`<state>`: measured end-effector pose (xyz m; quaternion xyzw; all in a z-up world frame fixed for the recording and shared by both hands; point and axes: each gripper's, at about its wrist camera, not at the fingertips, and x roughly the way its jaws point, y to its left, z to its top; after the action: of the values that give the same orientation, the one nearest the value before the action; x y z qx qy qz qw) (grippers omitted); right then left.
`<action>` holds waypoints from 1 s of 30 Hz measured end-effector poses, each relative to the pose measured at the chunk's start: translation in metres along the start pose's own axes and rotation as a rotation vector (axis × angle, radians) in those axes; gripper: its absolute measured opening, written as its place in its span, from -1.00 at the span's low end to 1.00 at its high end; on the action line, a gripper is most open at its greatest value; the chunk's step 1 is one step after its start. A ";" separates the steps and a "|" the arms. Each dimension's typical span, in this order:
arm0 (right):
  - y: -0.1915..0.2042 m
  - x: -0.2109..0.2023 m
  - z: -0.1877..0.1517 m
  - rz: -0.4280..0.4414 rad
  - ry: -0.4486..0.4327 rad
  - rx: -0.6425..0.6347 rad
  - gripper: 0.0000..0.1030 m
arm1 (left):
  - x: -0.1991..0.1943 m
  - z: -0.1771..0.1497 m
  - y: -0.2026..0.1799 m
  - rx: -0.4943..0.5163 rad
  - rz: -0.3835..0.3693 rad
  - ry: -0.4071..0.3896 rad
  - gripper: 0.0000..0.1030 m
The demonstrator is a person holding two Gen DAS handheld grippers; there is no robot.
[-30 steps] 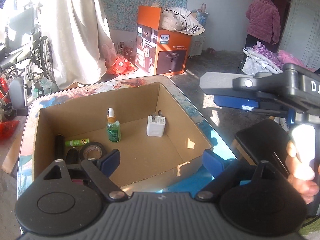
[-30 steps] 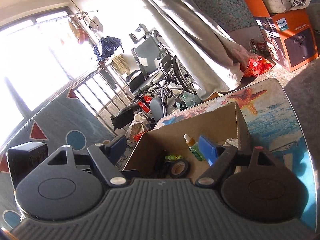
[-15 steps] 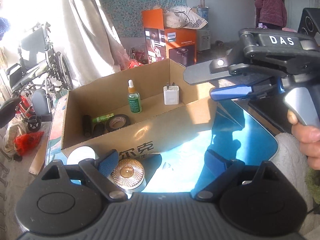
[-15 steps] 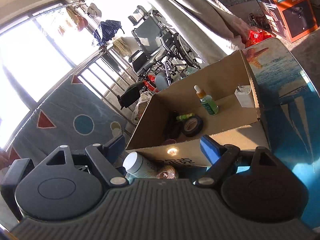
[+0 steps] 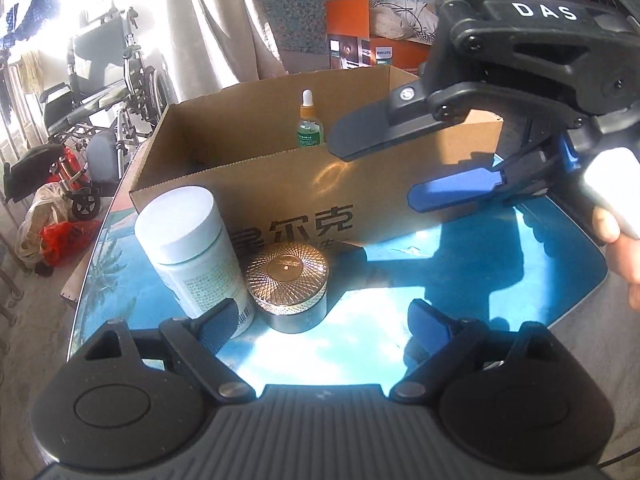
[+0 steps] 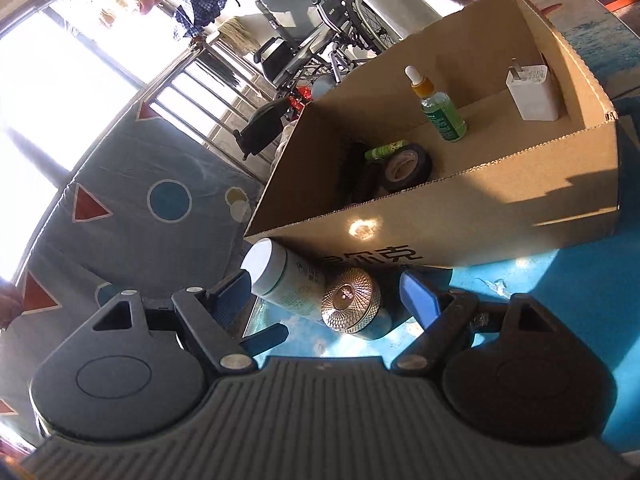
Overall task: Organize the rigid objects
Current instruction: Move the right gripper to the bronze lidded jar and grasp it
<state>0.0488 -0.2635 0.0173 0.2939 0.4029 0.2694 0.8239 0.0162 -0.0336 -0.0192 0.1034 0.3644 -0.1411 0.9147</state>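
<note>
Rigid objects left to sort are two, as we read it: a white-capped bottle [image 5: 192, 252] and a gold-lidded jar [image 5: 289, 287], touching each other on the glossy blue table [image 5: 460, 280] just outside the near wall of the cardboard box [image 5: 380, 196]. We hold the left gripper [image 5: 320, 322] with jaws apart and nothing between them, its left fingertip just in front of the bottle's base. We hold the right gripper [image 6: 328, 294] spread and empty too, both items lying ahead of its fingers.

To do this well, we judge one gripper should take one item, squarely across its round sides, then lift clear of the box wall. The pair's contact may tip the bottle.

Inside the box are a dropper bottle [image 6: 438, 108], white charger [image 6: 532, 94], tape roll [image 6: 406, 166] and green tube [image 6: 386, 150]. A wheelchair [image 5: 100, 92] stands beyond.
</note>
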 end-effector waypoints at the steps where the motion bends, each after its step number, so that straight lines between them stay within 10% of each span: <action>1: 0.000 0.010 0.001 0.005 0.016 0.000 0.52 | 0.004 -0.002 0.001 0.001 0.003 -0.002 0.75; 8: -0.007 0.063 0.007 -0.021 0.103 -0.010 -0.05 | 0.028 -0.009 0.010 -0.038 -0.025 0.016 0.47; 30: -0.019 0.074 0.012 -0.043 0.187 -0.097 -0.01 | 0.044 -0.004 -0.005 -0.004 -0.076 0.050 0.52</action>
<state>0.1021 -0.2290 -0.0274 0.2187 0.4707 0.2973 0.8014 0.0425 -0.0448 -0.0535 0.0915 0.3912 -0.1722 0.8994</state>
